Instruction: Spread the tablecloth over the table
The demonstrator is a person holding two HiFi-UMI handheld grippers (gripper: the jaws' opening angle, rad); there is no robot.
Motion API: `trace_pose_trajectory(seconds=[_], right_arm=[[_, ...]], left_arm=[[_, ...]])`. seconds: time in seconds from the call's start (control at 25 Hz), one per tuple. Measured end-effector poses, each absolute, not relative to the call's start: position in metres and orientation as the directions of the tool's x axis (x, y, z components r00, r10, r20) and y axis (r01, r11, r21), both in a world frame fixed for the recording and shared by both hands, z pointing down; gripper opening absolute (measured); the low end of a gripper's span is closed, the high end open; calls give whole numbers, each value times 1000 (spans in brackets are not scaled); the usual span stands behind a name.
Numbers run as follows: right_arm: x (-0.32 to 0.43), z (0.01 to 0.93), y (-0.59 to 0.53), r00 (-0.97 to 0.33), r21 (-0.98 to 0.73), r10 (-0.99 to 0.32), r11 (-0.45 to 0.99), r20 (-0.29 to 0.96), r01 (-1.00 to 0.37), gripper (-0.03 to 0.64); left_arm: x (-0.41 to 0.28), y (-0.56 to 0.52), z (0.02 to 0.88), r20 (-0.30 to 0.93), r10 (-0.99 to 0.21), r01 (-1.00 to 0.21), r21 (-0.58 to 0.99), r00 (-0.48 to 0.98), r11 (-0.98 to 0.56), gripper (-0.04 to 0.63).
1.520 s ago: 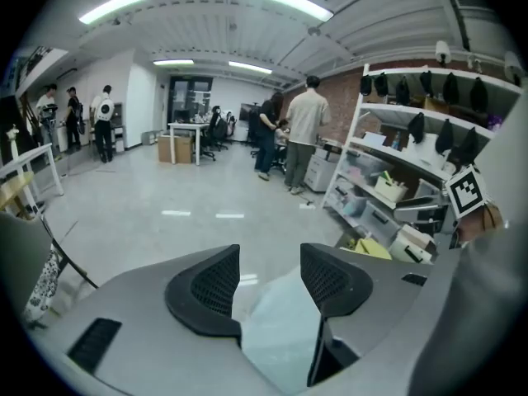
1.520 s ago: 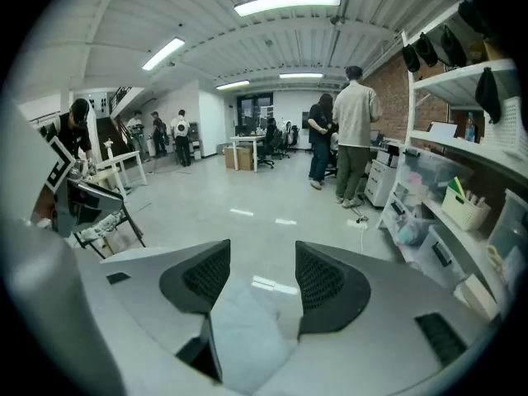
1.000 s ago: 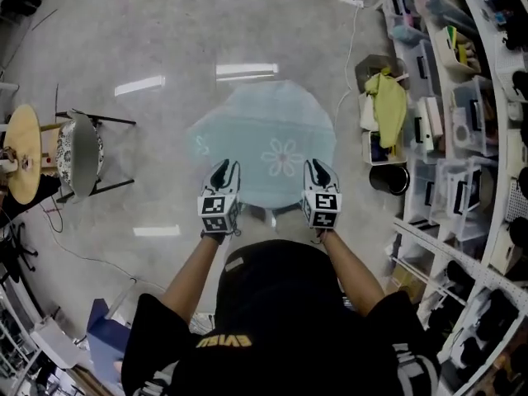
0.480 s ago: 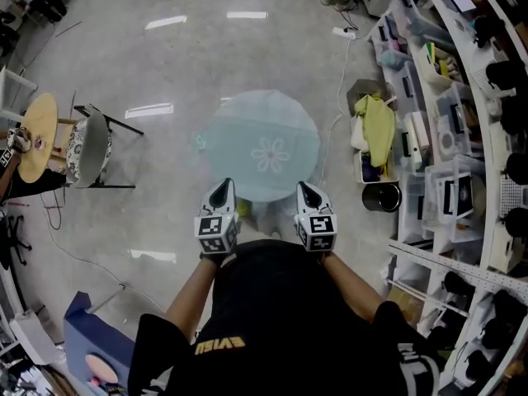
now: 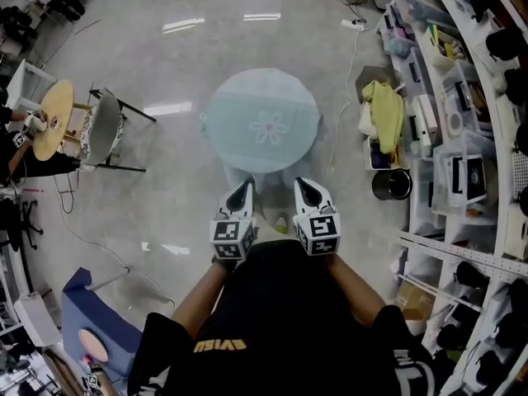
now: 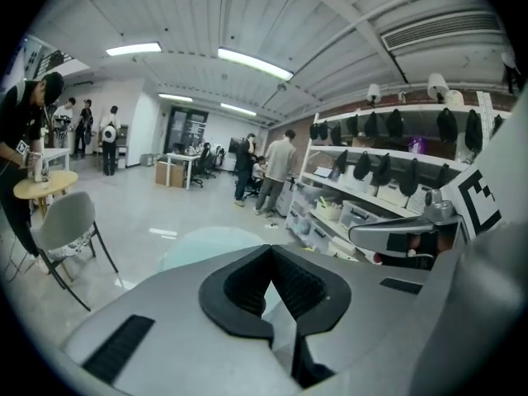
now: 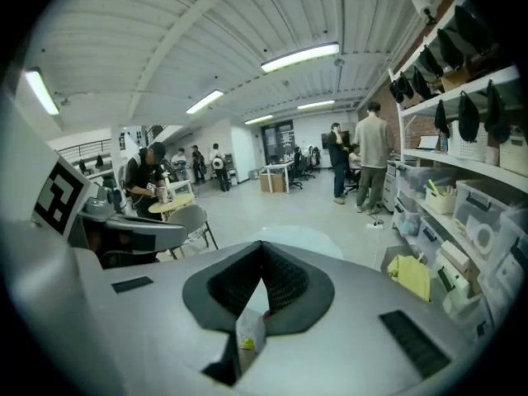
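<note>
The pale blue tablecloth (image 5: pixel 262 126) with a white flower print lies spread over the round table and hangs down all around its edge. My left gripper (image 5: pixel 245 186) and right gripper (image 5: pixel 304 184) hover side by side, back from the table's near edge and apart from the cloth. Both are shut with nothing held. In the left gripper view the closed left gripper (image 6: pixel 271 250) points toward the tablecloth (image 6: pixel 206 242). The right gripper view shows the closed right gripper (image 7: pixel 262 246) with the tablecloth (image 7: pixel 301 238) beyond its tips.
A grey chair (image 5: pixel 103 130) and a small round wooden table (image 5: pixel 49 118) stand at the left. Shelving with bins (image 5: pixel 462 139), a yellow cloth (image 5: pixel 386 110) and a black bucket (image 5: pixel 389 184) line the right. Several people (image 6: pixel 276 167) stand at the far end of the room.
Both grippers have come away from the tablecloth's near edge, drawn back toward the person and closer together. The table now lies farther off in the head view.
</note>
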State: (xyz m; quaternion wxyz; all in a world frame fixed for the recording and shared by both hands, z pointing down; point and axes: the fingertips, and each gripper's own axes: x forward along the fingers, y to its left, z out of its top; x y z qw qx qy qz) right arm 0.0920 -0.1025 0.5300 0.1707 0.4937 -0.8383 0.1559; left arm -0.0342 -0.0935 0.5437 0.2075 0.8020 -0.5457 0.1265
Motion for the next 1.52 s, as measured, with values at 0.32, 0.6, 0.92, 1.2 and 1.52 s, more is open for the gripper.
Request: trace_pose_trajectory(seconds=[0.32, 0.6, 0.92, 1.2, 1.52], right_arm=[[117, 517, -72, -476, -91, -784, 483, 399, -871, 2], [131, 504, -79, -468, -74, -809, 475, 355, -877, 2], [109, 478, -105, -497, -55, -810, 506, 311, -861, 2], [109, 471, -116, -497, -78, -814, 498, 301, -864, 2], [102, 468, -122, -503, -99, -810, 498, 301, -862, 2]], left_arm=[[-12, -68, 524, 399, -849, -938, 119, 346, -326, 18], [-19, -72, 503, 357, -883, -952, 82, 304, -294, 17], [-24, -90, 484, 337, -891, -951, 55, 304, -304, 17], [-27, -105, 470, 316, -898, -951, 46, 305, -307, 17], [-32, -117, 463, 316, -899, -951, 41, 303, -306, 18]])
